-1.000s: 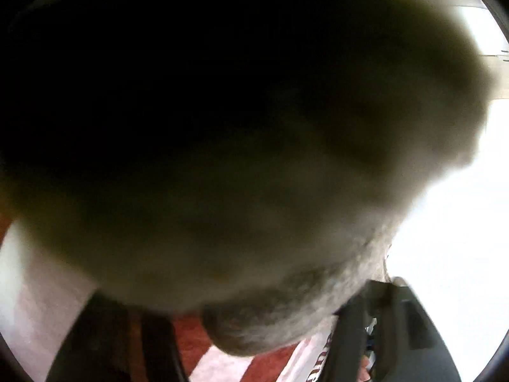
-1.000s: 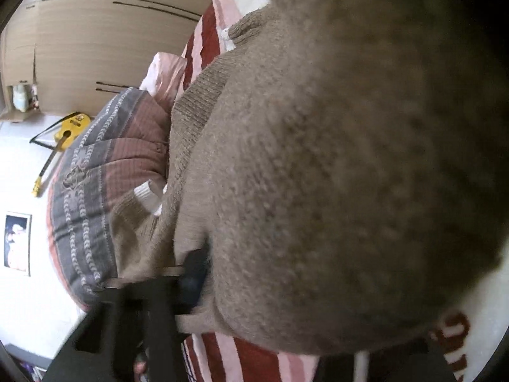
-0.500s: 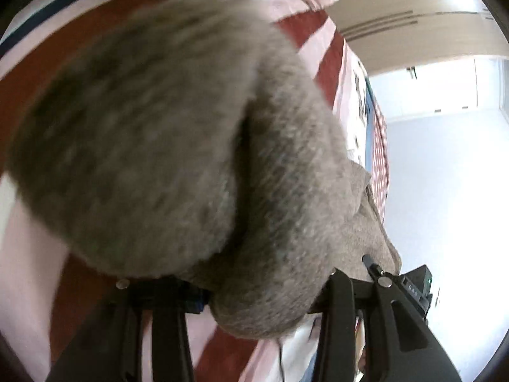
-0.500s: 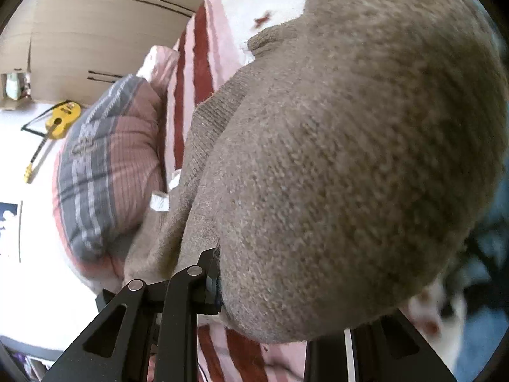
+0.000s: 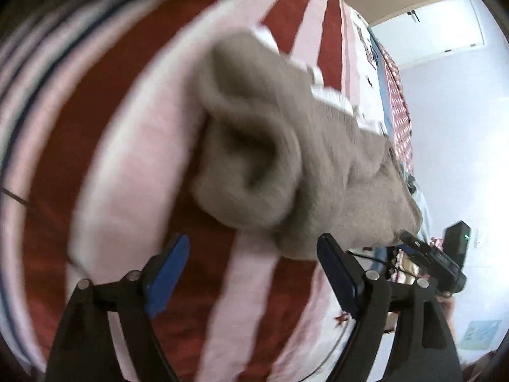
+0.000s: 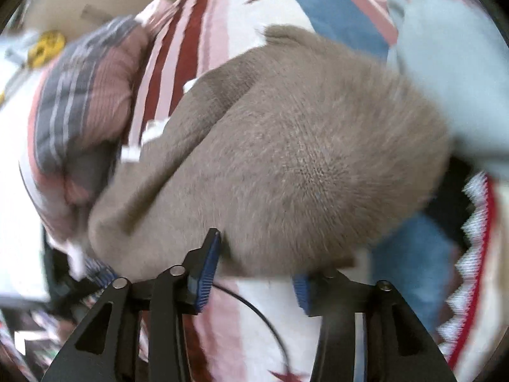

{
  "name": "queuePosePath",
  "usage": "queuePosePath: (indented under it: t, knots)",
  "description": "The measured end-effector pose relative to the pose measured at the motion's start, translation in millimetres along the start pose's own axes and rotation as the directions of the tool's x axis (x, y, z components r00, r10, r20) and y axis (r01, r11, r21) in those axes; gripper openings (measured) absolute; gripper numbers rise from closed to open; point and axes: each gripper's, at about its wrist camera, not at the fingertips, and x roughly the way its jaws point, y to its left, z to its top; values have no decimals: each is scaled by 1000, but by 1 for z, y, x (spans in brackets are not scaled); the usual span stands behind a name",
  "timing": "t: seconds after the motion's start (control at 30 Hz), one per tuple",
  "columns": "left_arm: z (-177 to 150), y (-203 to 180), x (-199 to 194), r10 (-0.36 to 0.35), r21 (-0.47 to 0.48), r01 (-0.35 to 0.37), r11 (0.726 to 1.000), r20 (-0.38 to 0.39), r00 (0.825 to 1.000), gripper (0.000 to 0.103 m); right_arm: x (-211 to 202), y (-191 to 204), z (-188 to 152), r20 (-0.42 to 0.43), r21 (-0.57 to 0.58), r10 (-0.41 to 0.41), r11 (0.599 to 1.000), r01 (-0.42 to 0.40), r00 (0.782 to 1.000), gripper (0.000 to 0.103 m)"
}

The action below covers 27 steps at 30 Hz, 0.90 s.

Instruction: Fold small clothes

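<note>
A small taupe knit sweater point(image 5: 286, 146) with white cuffs lies bunched on a red, pink and white striped bedspread point(image 5: 127, 159). My left gripper point(image 5: 254, 264) is open and empty, just short of the sweater's near edge. In the right wrist view the sweater point(image 6: 286, 159) fills the middle. My right gripper point(image 6: 254, 261) has its jaws spread and the sweater's near edge lies between and over the blue pads point(image 6: 206, 264). The right pad is partly hidden by the knit.
A striped grey and pink pillow point(image 6: 82, 102) lies left of the sweater. A light blue garment point(image 6: 451, 73) lies at the upper right. A black cable point(image 6: 254, 312) runs across the bedspread under the right gripper. The other gripper's body point(image 5: 439, 261) shows beyond the sweater.
Both grippers have opened and let go of the sweater. It has dropped onto the bedspread and both grippers have pulled back from it.
</note>
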Motion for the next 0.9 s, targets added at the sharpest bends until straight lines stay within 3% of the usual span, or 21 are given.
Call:
queuePosePath:
  t: [0.13,0.2,0.27,0.3,0.37,0.47,0.53,0.67,0.7,0.77,0.83,0.9]
  knots:
    - [51,7,-40,-24,50,19,999,89,996,90,-37,15,-3,-3,-213,-116,970,113,993,47]
    - [77,9,-45,-82,74,74,995,112,990,98,-61,13,-4,45,-319,-169,932,174,985,61]
    - [113,13,-43,-112,103,100,990,119,987,99,-75,16,6,97,-369,-162,911,187,982,71]
    - [121,17,-37,-102,114,89,989,110,989,99,-80,16,18,121,-381,-147,906,182,982,79]
    - [137,16,-6,-100,123,89,988,81,992,99,-79,14,37,142,-394,-124,903,171,982,84]
    - [156,26,17,-129,107,125,986,31,991,99,-54,12,80,133,-395,-103,907,148,986,84]
    - [161,25,28,-121,116,120,986,6,993,99,-27,-2,107,84,-348,-84,931,108,993,84]
    - [168,25,45,-106,123,107,987,-20,994,99,11,-26,130,23,-281,-140,949,140,990,82]
    - [170,24,47,-109,125,111,986,-20,994,96,16,-30,132,10,-275,-147,951,145,989,78]
    - [170,22,49,-92,136,94,986,-20,996,79,31,-37,139,-16,-264,-169,951,159,985,71]
    - [172,24,55,-59,135,63,989,-38,998,38,41,-42,143,-42,-254,-166,956,150,985,59]
    - [174,27,56,-21,134,27,991,-47,999,20,48,-43,146,-59,-244,-163,959,144,985,23]
